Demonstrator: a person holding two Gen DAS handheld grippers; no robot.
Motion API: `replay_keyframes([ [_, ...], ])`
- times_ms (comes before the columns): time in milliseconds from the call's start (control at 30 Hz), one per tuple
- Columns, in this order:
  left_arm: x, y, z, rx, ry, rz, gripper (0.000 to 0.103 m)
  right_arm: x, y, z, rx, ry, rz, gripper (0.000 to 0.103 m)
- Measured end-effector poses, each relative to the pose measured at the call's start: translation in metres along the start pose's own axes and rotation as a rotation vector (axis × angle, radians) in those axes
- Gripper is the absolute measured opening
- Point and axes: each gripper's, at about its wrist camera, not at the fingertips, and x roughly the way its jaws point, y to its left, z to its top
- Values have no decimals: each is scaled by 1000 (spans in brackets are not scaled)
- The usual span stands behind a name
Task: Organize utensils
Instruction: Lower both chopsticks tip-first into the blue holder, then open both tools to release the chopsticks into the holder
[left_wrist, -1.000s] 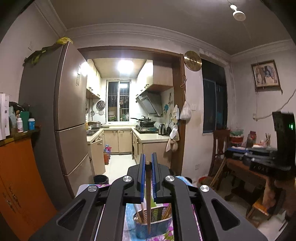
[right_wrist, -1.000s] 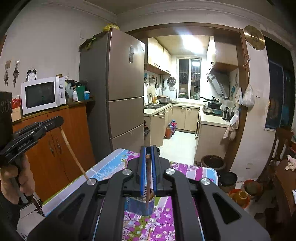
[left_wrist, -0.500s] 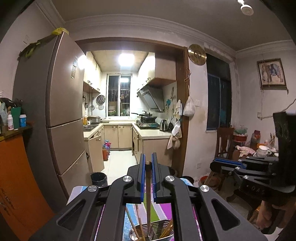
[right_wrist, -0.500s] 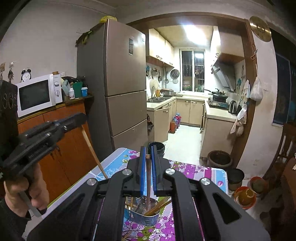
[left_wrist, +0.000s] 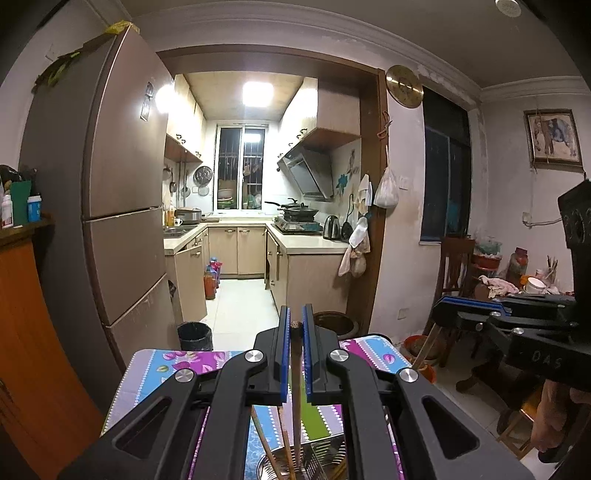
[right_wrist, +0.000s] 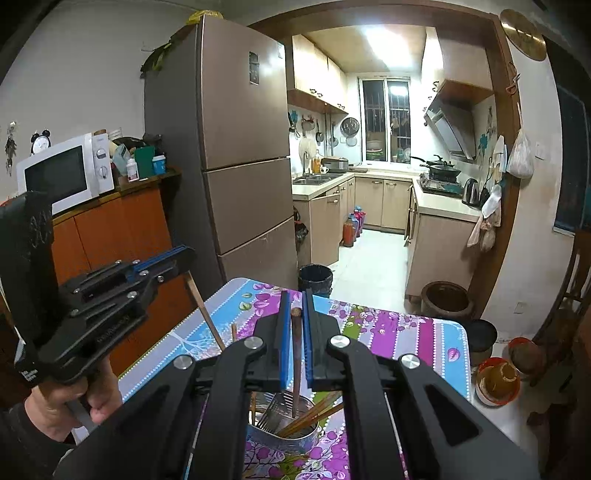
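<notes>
In the left wrist view, my left gripper (left_wrist: 294, 314) is shut on a dark wooden chopstick (left_wrist: 295, 387) that hangs down into a metal utensil holder (left_wrist: 271, 463) at the bottom edge. My right gripper (right_wrist: 294, 299) is likewise shut on a chopstick (right_wrist: 296, 354) whose lower end dips into the same holder (right_wrist: 284, 441), which has several chopsticks and a fork in it. Each gripper also shows in the other's view: the left gripper (right_wrist: 181, 254) with its slanting chopstick (right_wrist: 205, 314), and the right gripper (left_wrist: 443, 306) with its chopstick (left_wrist: 424, 350).
The holder stands on a table with a floral cloth (right_wrist: 406, 332). An orange cabinet (right_wrist: 122, 229) with a microwave (right_wrist: 62, 173) and a tall fridge (right_wrist: 243, 147) are on the left. A black bin (right_wrist: 315, 277) and a clay pot (right_wrist: 447, 299) stand beyond the table.
Both grippers have moved forward and down over the table with their chopsticks. The holder now sits closer beneath them, and the chopstick ends reach into it.
</notes>
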Motion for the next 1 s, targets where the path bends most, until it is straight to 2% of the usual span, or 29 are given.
replay_keyframes([
  [500, 27, 2, -7, -4, 31, 0, 8, 23, 1, -8, 2, 46, 2, 5],
  [800, 38, 4, -8, -18, 59, 30, 9, 38, -11, -15, 44, 81, -7, 5],
  [867, 38, 5, -7, -19, 57, 36, 22, 37, -13, -16, 48, 79, -16, 5],
  [1000, 39, 5, -5, -27, 54, 45, 27, 33, -17, -16, 57, 62, -24, 5],
])
